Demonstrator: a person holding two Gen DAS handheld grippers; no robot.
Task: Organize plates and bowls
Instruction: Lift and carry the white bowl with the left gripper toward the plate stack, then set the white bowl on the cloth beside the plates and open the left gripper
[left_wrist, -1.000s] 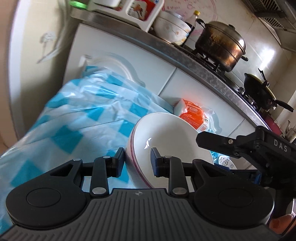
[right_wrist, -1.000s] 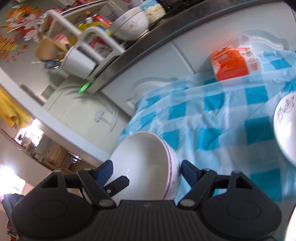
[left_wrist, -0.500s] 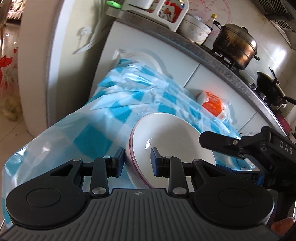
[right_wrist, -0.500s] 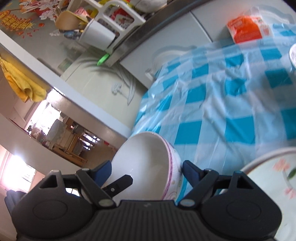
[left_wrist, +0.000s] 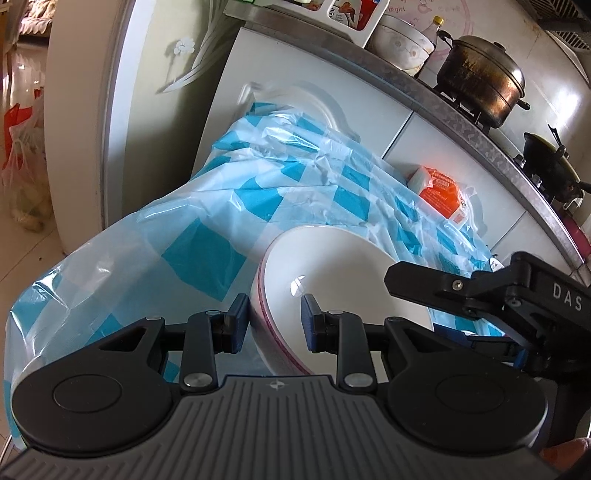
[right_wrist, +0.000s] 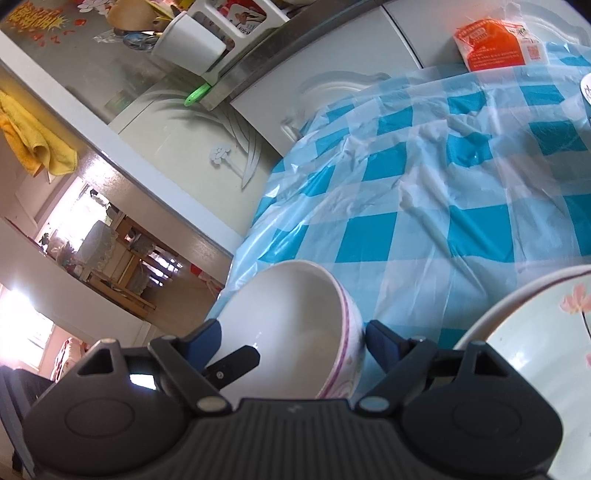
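A white bowl (left_wrist: 332, 273) with a purple band at its rim hangs tilted over the near corner of the table. My left gripper (left_wrist: 275, 306) is shut on its rim, one pad outside the wall and one inside. From the other side, my right gripper (right_wrist: 291, 332) straddles the same bowl (right_wrist: 288, 317). Its jaws are opening, and the pads stand just off the bowl's wall. One right finger (left_wrist: 424, 280) reaches past the bowl's far edge in the left wrist view. A white dish with pink flowers (right_wrist: 535, 350) sits at the lower right.
The table wears a blue checked plastic cloth (right_wrist: 424, 192) with an orange packet (right_wrist: 495, 48) at its far side. Behind runs a counter with a steel pot (left_wrist: 480, 81), a dark wok (left_wrist: 550, 170) and stacked bowls (left_wrist: 402, 40). A plastic bag (left_wrist: 22, 166) lies on the floor at left.
Both views have drawn back toward the table's near corner with the bowl. The right jaws have spread wider off the bowl. The flowered dish has come into the right wrist view.
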